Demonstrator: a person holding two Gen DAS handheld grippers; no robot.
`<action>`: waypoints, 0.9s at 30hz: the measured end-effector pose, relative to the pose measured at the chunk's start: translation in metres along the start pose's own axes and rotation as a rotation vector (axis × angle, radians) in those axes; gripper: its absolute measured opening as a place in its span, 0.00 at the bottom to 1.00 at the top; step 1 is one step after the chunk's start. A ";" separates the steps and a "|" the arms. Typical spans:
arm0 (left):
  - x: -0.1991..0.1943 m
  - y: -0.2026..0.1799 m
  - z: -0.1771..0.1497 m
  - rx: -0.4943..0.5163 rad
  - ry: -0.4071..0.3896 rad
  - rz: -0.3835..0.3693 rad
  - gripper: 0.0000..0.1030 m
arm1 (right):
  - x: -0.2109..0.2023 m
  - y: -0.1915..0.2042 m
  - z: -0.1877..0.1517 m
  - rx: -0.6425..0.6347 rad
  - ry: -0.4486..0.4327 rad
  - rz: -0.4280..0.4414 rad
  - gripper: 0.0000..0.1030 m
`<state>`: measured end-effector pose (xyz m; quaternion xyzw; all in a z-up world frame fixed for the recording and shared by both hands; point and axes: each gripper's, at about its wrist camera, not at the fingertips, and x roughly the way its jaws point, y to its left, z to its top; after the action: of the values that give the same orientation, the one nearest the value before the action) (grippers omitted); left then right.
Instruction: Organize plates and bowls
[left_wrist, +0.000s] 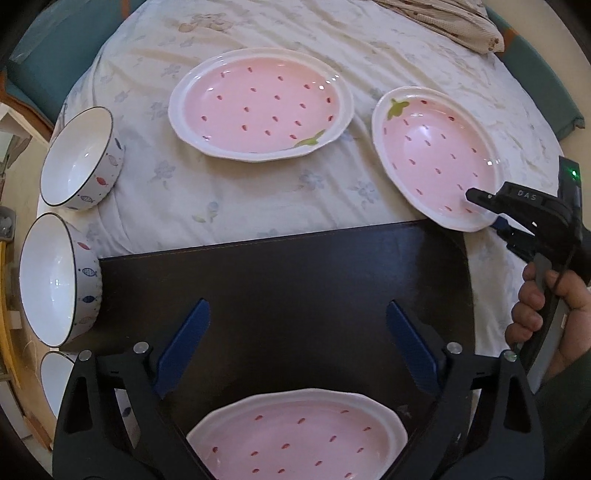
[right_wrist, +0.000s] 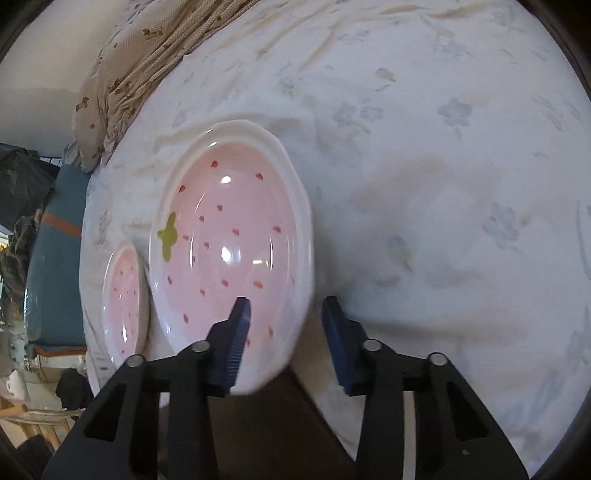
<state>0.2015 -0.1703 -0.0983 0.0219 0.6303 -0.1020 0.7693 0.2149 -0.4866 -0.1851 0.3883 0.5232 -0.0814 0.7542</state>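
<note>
My left hand-held gripper (left_wrist: 297, 345) hangs with its jaws spread wide and nothing between them, pointing down over a dark board (left_wrist: 288, 280) that lies on the bed (left_wrist: 258, 195). A pink plate (left_wrist: 295, 435) sits on the board at six o'clock, just below the fingers. Another pink plate (left_wrist: 260, 105) rests on the sheet at twelve o'clock. At two o'clock a third pink plate (left_wrist: 436, 155) lies tilted, and my right hand-held gripper (right_wrist: 284, 317) straddles its near rim, one finger over the pink face, one outside; I cannot tell whether the pads press on it. White bowls (left_wrist: 79, 158) with fish patterns stand at nine o'clock.
</note>
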 end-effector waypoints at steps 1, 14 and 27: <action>-0.002 0.003 -0.001 -0.006 -0.015 0.010 0.92 | 0.004 0.005 0.000 -0.024 0.006 -0.024 0.27; -0.014 0.006 -0.010 0.002 -0.015 0.016 0.92 | -0.010 0.022 -0.039 -0.063 0.153 0.029 0.14; -0.014 0.002 -0.007 -0.049 0.004 0.024 0.92 | -0.050 -0.024 -0.106 -0.033 0.328 0.084 0.19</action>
<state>0.1924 -0.1651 -0.0860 0.0111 0.6339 -0.0772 0.7695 0.1032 -0.4457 -0.1709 0.4056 0.6240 0.0232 0.6675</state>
